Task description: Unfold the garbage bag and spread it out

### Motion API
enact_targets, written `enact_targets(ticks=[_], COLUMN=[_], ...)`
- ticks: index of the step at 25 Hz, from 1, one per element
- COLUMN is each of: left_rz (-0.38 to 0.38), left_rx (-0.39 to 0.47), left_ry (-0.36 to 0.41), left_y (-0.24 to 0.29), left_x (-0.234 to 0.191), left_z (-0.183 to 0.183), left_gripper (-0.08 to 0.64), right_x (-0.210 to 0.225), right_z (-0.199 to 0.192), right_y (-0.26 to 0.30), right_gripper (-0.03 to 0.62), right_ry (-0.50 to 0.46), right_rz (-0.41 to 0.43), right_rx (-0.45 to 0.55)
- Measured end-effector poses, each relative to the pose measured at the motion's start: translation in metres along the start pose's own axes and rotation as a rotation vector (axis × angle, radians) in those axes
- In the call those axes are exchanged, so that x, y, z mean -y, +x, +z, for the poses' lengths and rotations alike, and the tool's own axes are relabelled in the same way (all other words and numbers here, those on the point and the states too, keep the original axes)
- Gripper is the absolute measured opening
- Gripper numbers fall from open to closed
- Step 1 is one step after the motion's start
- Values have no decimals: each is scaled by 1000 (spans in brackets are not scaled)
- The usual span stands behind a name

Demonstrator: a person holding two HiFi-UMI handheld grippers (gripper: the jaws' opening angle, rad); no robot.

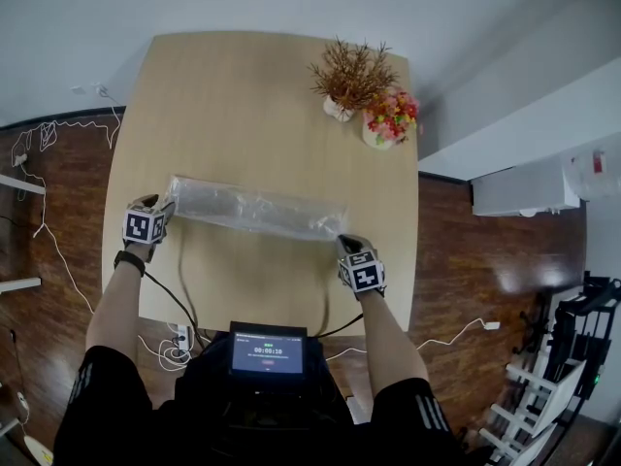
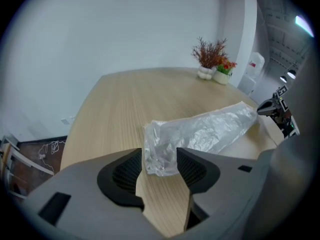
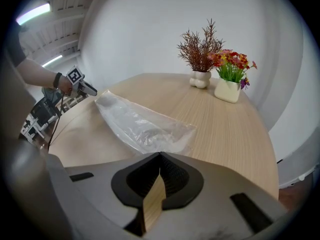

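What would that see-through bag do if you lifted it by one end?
The garbage bag would probably flop and droop: it is thin, crinkled film lying limp on the table. It likely weighs almost nothing and may slip, as it looks glossy.

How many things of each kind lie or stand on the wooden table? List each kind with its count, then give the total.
clear plastic garbage bag: 1
plant pots: 2, the pot of dried brown sprigs and the pot of colourful flowers
Total: 3
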State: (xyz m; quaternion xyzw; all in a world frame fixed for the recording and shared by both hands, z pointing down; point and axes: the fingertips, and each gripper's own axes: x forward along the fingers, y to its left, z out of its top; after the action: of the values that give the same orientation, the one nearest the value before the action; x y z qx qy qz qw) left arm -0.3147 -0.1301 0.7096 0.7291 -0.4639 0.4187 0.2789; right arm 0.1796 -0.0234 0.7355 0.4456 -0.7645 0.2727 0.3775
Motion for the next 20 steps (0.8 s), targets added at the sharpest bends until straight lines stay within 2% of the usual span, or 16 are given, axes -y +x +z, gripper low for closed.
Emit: enact_targets(ticks=[4,6,8,11,15,18,20], left_rz=[-11,-32,-75,-168,-301,-319,-324], left_rx=[173,228,236,160,-4,-80,-106], left_ry=[24,98,218,386,519,649,704], left_y=[-20,-27,-26,-12,11,36,50], left_x=[7,22,45,85,137,157,167], left_z=[47,72,93,107,98,84,79], left_gripper=[252,252,253,252,250,242,231], right_x=[2,2,2,3,2,1,1], right_z=[3,4,5,6,6,5,3], right_y=[-2,-3,-4,-5,-6,-5,-5], right_gripper=[21,21,21,21,21,21,21], right_ry=[7,9,11,15,21,26,30], right_rz=[4,4,3,1,-1,1,2], right_rx=[8,13,19,26,27,29,29])
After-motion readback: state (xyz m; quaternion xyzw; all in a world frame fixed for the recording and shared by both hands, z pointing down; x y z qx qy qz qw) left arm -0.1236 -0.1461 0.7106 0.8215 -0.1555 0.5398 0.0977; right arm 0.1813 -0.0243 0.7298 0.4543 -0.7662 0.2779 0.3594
